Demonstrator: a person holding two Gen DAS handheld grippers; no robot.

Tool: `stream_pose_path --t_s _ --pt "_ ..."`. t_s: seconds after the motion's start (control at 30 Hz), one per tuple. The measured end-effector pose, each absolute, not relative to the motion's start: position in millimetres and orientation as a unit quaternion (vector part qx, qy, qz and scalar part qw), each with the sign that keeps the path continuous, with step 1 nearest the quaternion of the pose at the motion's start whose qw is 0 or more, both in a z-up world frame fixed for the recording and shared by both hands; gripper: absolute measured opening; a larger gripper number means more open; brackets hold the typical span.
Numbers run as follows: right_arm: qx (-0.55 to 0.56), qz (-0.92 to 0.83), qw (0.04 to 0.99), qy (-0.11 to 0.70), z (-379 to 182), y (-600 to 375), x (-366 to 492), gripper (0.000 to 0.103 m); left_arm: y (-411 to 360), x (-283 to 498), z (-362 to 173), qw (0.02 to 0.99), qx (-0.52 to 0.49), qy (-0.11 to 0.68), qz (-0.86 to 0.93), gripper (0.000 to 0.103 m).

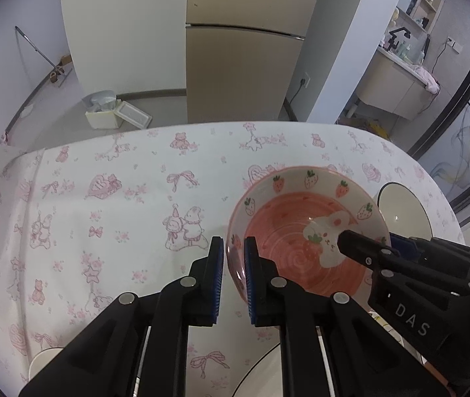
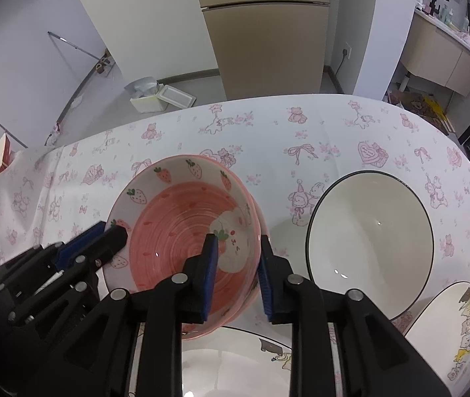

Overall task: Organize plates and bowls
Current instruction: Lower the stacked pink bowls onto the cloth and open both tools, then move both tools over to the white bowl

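Note:
A pink bowl with strawberries and a white rabbit inside stands on the tablecloth; in the right wrist view a second pink rim shows close under the bowl on its right side. My left gripper is shut on the bowl's left rim, one finger inside and one outside. It also appears at the left as the left gripper. My right gripper straddles the opposite rim. Its inner pad stands off the wall, so it is open. From the left wrist view, the right gripper reaches in from the right.
A white bowl with a black rim sits just right of the pink one. A cartoon-printed plate lies in front under my right gripper, another plate at the right. The table has a pink-printed cloth; a fridge stands beyond it.

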State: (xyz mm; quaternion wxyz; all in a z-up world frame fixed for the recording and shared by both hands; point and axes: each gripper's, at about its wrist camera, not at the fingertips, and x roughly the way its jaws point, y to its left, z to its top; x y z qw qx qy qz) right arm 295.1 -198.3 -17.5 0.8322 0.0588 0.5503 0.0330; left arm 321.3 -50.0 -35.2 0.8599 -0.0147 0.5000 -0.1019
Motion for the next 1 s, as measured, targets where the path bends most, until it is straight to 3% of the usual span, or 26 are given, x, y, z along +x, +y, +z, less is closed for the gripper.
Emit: stream_pose_path --t_s 0.1,0.4,0.57,0.67,0.73,0.9,1.0 --pt "0.031 0.008 0.847 0.531 -7 -199 290 0.037 -50 319 -30 0.870 -0.005 0.484 -0.095 0.012" --pt "0.028 -0.002 0.858 0.513 7 -212 285 0.037 -46 308 -6 0.892 -0.007 0.443 -0.091 0.012" --pt "0.037 0.011 0.872 0.488 25 -213 277 0.038 -43 297 15 0.903 -0.002 0.421 -0.086 0.022" --pt "0.040 0.004 0.880 0.474 36 -216 273 0.040 -41 288 30 0.914 0.004 0.399 -0.080 0.042" --pt "0.052 0.003 0.886 0.461 47 -220 271 0.042 -38 283 44 0.924 0.002 0.374 -0.079 0.079" --pt "0.057 -0.021 0.898 0.437 84 -233 265 0.044 -32 262 76 0.942 -0.004 0.325 -0.080 0.083" --pt "0.044 -0.020 0.916 0.397 111 -244 246 0.050 -34 249 96 0.949 -0.014 0.303 -0.082 0.084"
